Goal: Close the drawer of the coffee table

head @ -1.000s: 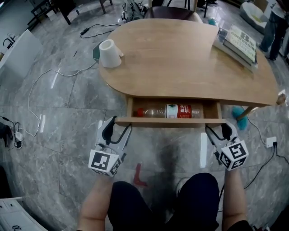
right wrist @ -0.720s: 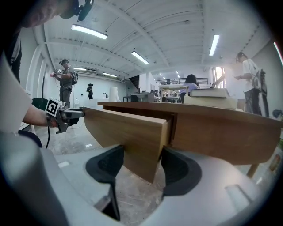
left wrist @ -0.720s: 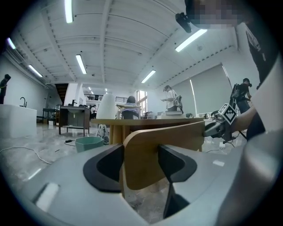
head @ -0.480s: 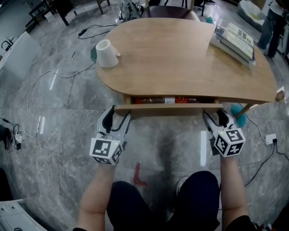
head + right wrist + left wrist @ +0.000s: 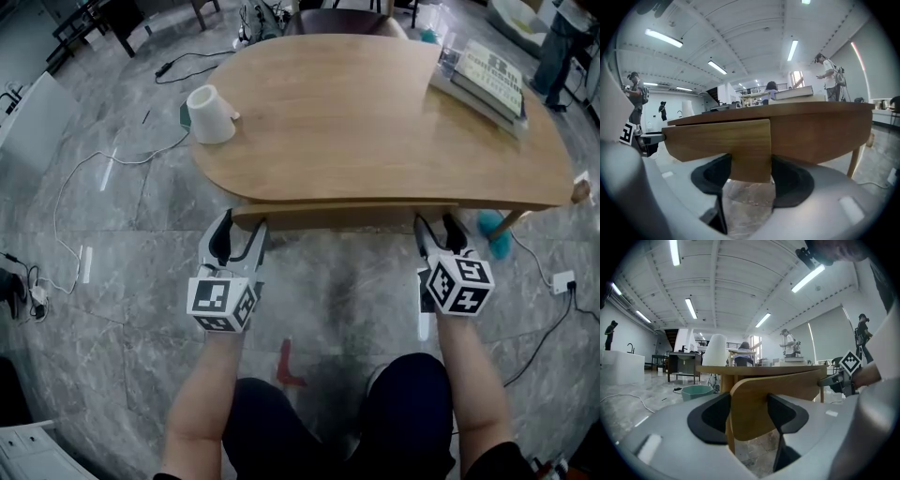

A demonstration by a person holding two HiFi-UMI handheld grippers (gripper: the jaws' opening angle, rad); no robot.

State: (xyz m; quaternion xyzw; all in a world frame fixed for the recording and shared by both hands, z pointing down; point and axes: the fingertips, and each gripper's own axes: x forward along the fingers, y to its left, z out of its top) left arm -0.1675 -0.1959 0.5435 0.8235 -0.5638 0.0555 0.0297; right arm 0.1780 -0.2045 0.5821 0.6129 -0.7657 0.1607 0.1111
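Left gripper: fingers pinching the left end of the drawer front. Right gripper: fingers pinching its right end. Front spans between both finger pairs, almost flush under the worktop edge just beyond the fingertips.

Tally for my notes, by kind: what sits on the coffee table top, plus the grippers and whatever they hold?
White cup: 1
Stack of books: 1
Small clear container: 1
Drawer front: 1
Grippers (left gripper, right gripper), both clamped on the drawer front: 2
Total: 6
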